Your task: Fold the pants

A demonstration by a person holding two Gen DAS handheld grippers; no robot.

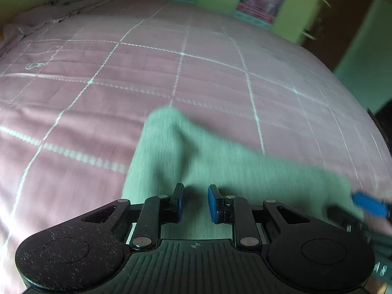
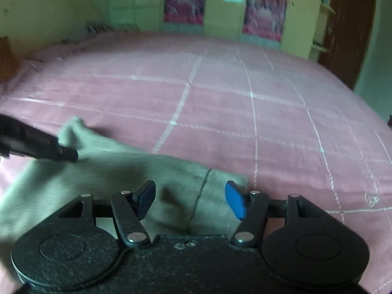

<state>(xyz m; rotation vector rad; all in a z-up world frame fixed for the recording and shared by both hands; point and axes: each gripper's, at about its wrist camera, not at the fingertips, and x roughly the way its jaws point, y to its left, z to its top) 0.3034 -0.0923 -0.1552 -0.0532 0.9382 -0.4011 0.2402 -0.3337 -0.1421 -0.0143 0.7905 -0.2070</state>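
Pale grey-green pants [image 1: 196,156] lie on a pink checked bedspread [image 1: 98,73], with a raised fold running away from me. My left gripper [image 1: 195,203] is open just above the cloth, nothing between its blue pads. The right gripper's blue pad [image 1: 367,203] shows at the right edge of the left wrist view. In the right wrist view the pants [image 2: 176,183] show a dark seam and an end near the right pad. My right gripper [image 2: 191,199] is wide open over that cloth. The left gripper [image 2: 36,144] reaches in from the left over the pants.
The pink bedspread [image 2: 245,110] with white grid lines spreads far beyond the pants. Crumpled bedding [image 1: 49,14] lies at the far left edge. Green walls with pink posters [image 2: 264,17] stand behind the bed, and a brown door [image 2: 350,29] is at the right.
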